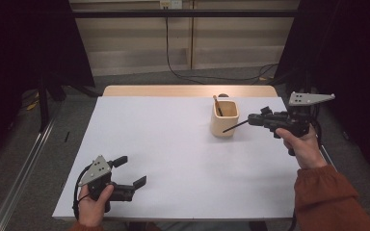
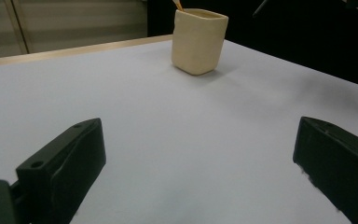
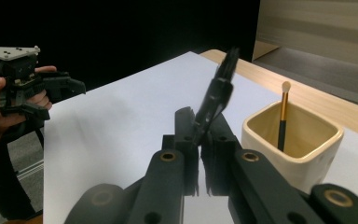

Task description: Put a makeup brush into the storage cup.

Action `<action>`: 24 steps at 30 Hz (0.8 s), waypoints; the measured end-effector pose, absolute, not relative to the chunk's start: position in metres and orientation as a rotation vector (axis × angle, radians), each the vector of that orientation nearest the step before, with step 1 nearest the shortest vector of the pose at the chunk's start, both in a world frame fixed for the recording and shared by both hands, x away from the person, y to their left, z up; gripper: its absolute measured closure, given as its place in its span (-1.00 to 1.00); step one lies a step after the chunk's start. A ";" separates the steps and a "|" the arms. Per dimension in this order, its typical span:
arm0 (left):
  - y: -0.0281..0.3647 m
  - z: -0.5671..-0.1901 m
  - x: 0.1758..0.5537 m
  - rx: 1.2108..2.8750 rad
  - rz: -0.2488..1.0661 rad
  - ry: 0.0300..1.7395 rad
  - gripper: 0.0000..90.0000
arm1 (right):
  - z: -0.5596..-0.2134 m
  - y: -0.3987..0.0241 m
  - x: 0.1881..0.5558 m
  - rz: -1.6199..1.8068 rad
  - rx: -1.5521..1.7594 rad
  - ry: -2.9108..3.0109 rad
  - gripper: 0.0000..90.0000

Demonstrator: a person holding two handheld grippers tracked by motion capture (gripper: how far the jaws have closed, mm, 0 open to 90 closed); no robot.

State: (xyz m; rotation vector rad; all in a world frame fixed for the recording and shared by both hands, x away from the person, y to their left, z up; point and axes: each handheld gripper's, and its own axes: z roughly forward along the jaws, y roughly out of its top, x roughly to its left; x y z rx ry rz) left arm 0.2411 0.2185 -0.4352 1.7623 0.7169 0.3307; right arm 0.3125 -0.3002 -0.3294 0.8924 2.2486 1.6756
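From the high view we see the right gripper [image 1: 250, 120] held beside the cream cup [image 1: 224, 119], its jaws clamped on a thin black brush [image 1: 236, 126] whose free end points at the cup's wall. A second brush [image 1: 217, 104] with an orange-brown handle already leans inside the cup. So we judge the job about half done: one brush is stowed, the other is gripped and lifted near the cup but not yet in it, and what is left is to tip it over the rim and let go. The left gripper [image 1: 131, 172] rests low near the front edge of the white table [image 1: 164, 159], jaws apart and holding nothing.

In the left gripper view its two blocky matte-black jaws stand wide over the smooth white tabletop, and the cup [image 2: 199, 41] sits well beyond them — a squarish vessel with rounded corners and a soft, dull glaze.

In the right gripper view our jaws are pressed together on the dark brush [image 3: 214, 100], a slim glossy stick that slants up and away from the pads. Just beside it stands the cup [image 3: 292, 140], thick-walled and pale yellow inside, with the stowed brush [image 3: 283, 116] upright in it — gold ferrule, small pale tip. Farther off, the left gripper [image 3: 32, 88] shows in the other hand
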 end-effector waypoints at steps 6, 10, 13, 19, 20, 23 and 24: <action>0.218 -0.434 0.241 1.766 0.340 0.708 -0.95 | -0.317 -0.299 0.316 1.676 0.868 2.235 0.90; 0.218 -0.434 0.241 1.767 0.342 0.705 -0.95 | -0.310 -0.298 0.321 1.668 0.867 2.227 0.90; 0.218 -0.434 0.241 1.767 0.340 0.702 -0.95 | -0.308 -0.299 0.326 1.658 0.879 2.227 0.90; 0.219 -0.434 0.240 1.767 0.340 0.704 -0.95 | -0.310 -0.304 0.335 1.636 0.914 2.222 0.90; 0.219 -0.434 0.240 1.767 0.343 0.703 -0.95 | -0.310 -0.304 0.337 1.627 0.922 2.222 0.90; 0.218 -0.434 0.240 1.761 0.341 0.704 -0.95 | -0.308 -0.304 0.341 1.616 0.928 2.214 0.90; 0.218 -0.434 0.240 1.760 0.344 0.708 -0.95 | -0.308 -0.303 0.343 1.602 0.921 2.214 0.90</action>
